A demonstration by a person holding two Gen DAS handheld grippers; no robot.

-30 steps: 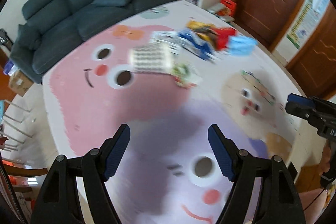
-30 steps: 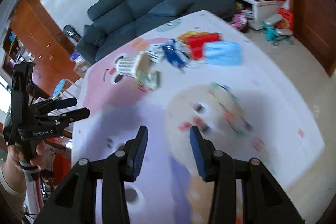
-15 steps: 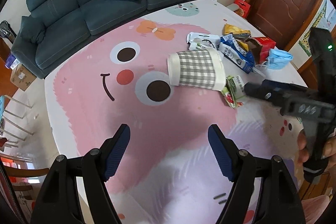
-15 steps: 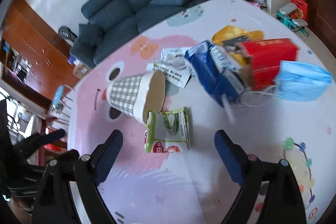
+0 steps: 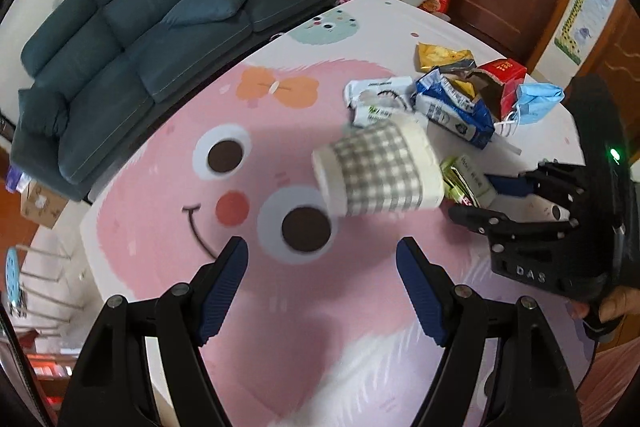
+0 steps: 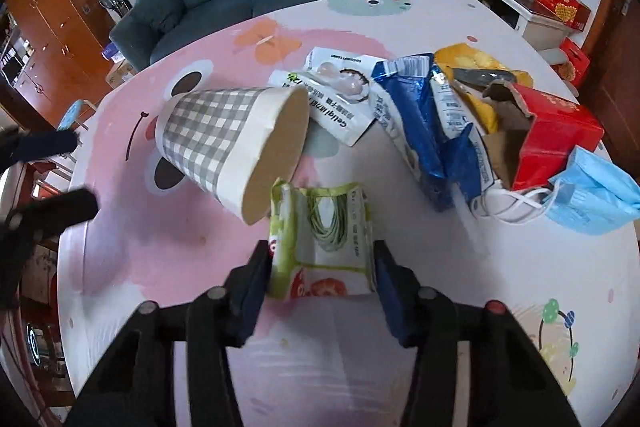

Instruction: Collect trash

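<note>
Right fingers (image 6: 322,259) closing around green wrapper (image 6: 320,243); left fingers (image 5: 322,259) spread, empty, short of checked cup (image 5: 380,173).

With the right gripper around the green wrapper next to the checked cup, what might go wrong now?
1. The right gripper is closing on the green wrapper; the thin, crumpled foil may buckle and slip out.
2. The checked paper cup lies on its side right beside the wrapper, so lifting may nudge it and make it roll.
3. The left gripper hangs open just short of that cup, so the two grippers may collide.
</note>
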